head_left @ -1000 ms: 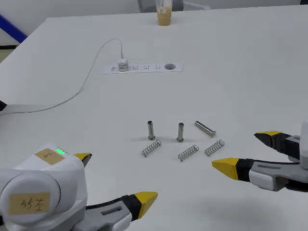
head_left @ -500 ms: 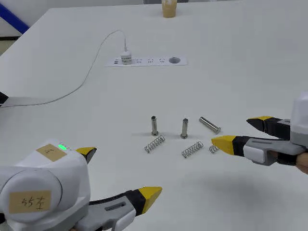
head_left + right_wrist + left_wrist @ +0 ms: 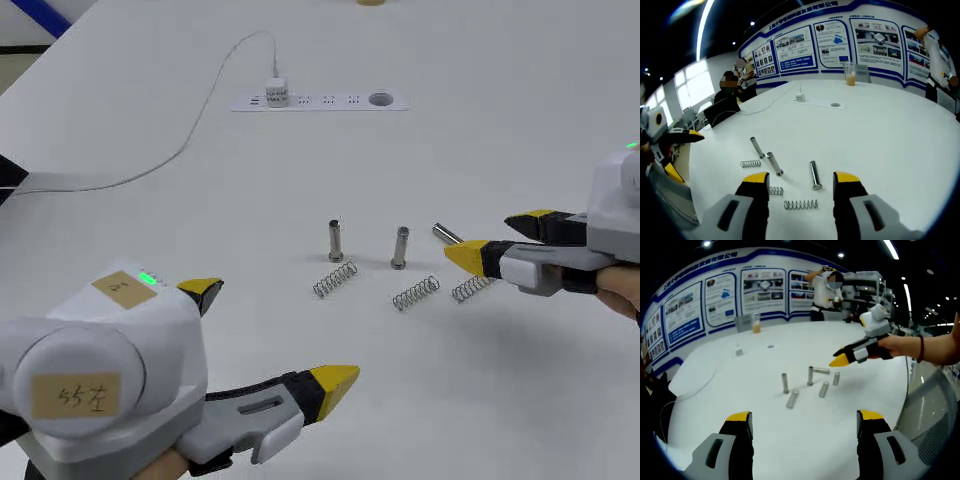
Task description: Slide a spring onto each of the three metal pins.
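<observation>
On the white table (image 3: 500,400) two pins stand upright side by side, the left pin (image 3: 336,240) and the middle pin (image 3: 401,247). The third pin (image 3: 441,232) lies flat to their right, partly hidden by a jaw. Three springs lie on the table just in front of the pins: the left spring (image 3: 335,280), the middle spring (image 3: 416,292) and the right spring (image 3: 472,288). None is on a pin. The right gripper (image 3: 495,240) is spread wide and holds nothing. In the right gripper view the right spring lies between its jaws, with the third pin just ahead of it. The left gripper (image 3: 270,335), also spread and empty, hovers close to the person, well apart from the parts. A power strip (image 3: 320,101) with a white plug (image 3: 277,92) lies further back.
</observation>
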Demonstrator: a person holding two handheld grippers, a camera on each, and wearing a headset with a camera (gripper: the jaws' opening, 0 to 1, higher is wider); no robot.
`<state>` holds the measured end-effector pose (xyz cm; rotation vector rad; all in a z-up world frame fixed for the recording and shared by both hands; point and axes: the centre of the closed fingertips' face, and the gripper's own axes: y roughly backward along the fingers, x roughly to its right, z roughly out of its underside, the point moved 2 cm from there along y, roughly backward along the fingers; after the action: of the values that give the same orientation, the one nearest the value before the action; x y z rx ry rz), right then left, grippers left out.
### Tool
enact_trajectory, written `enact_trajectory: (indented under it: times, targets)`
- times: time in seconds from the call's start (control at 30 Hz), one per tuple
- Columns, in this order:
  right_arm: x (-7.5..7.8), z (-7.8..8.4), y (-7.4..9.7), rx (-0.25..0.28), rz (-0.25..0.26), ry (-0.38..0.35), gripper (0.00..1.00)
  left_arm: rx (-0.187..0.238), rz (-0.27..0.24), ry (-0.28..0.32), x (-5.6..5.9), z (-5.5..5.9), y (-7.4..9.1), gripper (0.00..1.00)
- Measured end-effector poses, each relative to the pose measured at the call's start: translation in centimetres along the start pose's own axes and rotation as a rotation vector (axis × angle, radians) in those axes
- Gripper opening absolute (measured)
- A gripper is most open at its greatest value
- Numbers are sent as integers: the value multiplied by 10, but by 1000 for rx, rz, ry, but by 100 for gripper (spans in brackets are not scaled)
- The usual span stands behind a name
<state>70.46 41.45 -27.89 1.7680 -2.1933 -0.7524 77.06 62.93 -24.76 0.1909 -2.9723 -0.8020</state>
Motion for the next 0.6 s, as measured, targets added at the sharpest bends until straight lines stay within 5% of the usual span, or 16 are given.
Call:
enact_trajectory:
  times: [0.6]
  targets:
    - [13,6,-43,-35,-18,38,31,7,28,6,3,1,-10,86]
